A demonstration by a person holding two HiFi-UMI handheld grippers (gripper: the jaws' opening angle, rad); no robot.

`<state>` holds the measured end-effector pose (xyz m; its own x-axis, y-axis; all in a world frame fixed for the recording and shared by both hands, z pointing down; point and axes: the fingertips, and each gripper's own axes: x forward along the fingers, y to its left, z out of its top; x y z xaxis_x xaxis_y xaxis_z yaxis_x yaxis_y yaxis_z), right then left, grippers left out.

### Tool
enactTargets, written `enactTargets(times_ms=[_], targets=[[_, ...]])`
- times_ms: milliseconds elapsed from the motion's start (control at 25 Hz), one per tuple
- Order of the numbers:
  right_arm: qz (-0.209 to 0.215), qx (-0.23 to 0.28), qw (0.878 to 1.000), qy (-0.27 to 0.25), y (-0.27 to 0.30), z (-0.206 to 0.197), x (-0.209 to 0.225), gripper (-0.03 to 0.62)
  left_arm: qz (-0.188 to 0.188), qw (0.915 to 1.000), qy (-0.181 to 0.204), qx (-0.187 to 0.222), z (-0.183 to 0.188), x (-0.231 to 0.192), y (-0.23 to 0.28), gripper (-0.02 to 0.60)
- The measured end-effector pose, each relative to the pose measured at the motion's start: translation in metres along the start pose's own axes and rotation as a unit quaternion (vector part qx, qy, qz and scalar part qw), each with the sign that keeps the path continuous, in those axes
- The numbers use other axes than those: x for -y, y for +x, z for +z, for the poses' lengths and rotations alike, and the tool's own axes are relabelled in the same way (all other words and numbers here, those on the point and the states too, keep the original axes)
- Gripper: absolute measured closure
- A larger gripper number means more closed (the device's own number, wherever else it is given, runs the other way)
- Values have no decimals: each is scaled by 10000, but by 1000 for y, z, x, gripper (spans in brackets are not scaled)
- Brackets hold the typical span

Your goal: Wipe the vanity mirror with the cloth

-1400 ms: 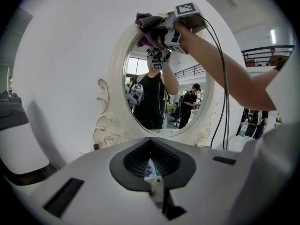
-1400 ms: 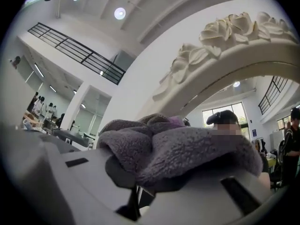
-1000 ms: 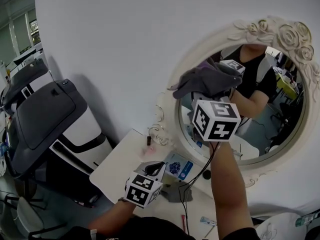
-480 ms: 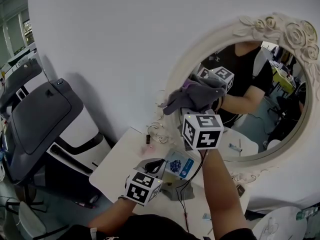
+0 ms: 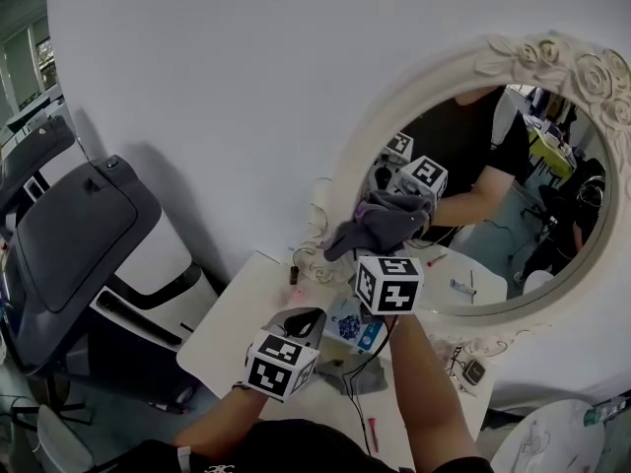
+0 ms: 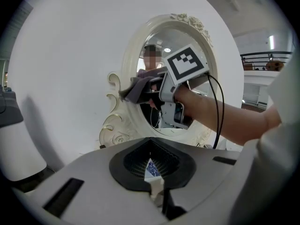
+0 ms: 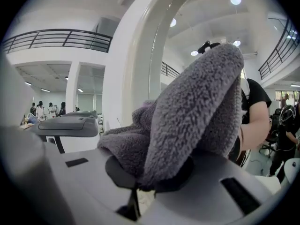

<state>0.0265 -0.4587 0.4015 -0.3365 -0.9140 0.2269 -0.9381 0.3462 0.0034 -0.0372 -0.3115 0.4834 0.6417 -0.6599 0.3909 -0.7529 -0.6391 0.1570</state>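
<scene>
Two hand-held grippers are seen before an oval vanity mirror point(image 5: 552, 57), whose cream frame is carved with roses along the top and scrolls at the lower left. The right gripper point(image 5: 383, 249) is raised to the glass, and its jaws are clamped on a grey cloth point(image 5: 380, 227). The cloth is thick and fleecy, bunched into soft folds, and in the right gripper view it is draped over the jaw tips and fills most of the foreground. It is held against the lower left part of the glass, just inside the frame, where the marker cube and the cloth are mirrored. The left gripper point(image 5: 301, 325) is held low over a white table point(image 5: 237, 323), well apart from the mirror. Its jaws are drawn together with nothing between them, and only a sliver of a blue-patterned box point(image 5: 353, 328) is glimpsed past their ribbed dark pads. A smooth white wall point(image 5: 246, 87) is seen behind the mirror.
</scene>
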Motion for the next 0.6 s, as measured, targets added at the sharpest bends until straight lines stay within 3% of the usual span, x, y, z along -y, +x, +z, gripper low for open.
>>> enactTargets(times_ms=[320,480,600], targets=[[-265,-845,9950,454,-1,-77,21,566,-254,9996,-71,29,2,9,4,575],[-507,-1509,9818,1038,-19,-142,52,566,-413,9991,-66,72,4,24,7,575],[-998,-1865,9683,1328,-48,-186,84,566,-500,9987,-64,74,3,36,8,575]])
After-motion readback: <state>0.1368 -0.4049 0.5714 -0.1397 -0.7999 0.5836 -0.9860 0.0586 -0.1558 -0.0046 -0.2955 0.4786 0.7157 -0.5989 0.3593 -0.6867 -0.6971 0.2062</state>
